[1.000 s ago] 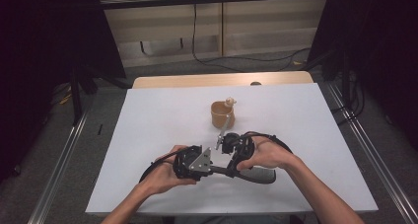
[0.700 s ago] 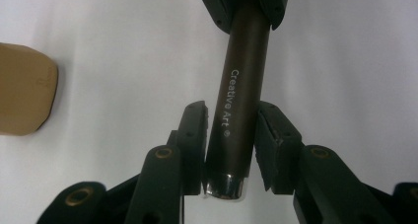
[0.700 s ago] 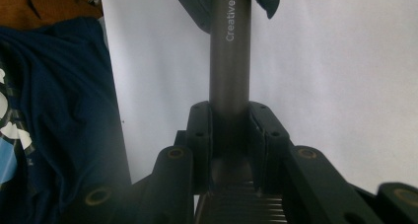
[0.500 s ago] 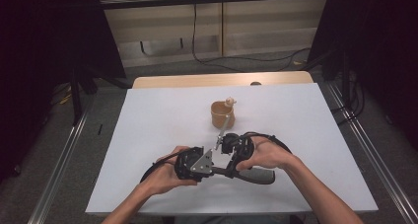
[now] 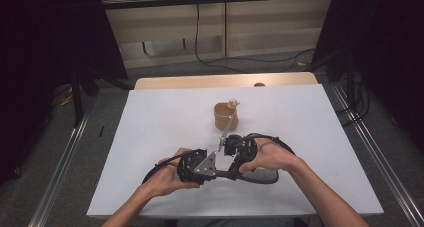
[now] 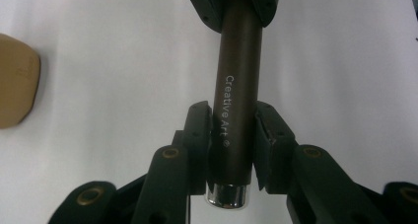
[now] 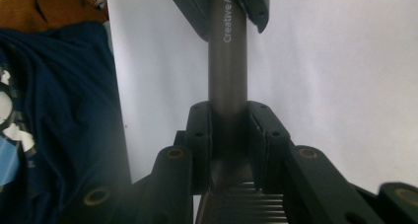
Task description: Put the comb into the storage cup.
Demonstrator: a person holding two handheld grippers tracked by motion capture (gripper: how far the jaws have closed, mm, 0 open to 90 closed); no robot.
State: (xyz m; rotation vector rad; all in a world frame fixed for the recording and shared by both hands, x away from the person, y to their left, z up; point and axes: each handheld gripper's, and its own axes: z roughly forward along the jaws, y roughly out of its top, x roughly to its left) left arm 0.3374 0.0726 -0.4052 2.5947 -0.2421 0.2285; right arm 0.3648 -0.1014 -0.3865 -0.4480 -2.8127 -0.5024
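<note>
While I look down from the high view, my left gripper (image 5: 196, 166) and right gripper (image 5: 239, 149) face each other near the table's (image 5: 150, 137) front edge, both pinching one brown tube between them. Its long axis runs from hand to hand. A tan cup (image 5: 225, 115) with a stick stands just beyond, with open white surface all round. Through the left gripper view, my jaws clamp the brown tube (image 6: 235, 110) near its silver cap; the right's jaws grip farther up. Through the right gripper view, my jaws squeeze the tube's other end (image 7: 226, 61), straight ahead.
</note>
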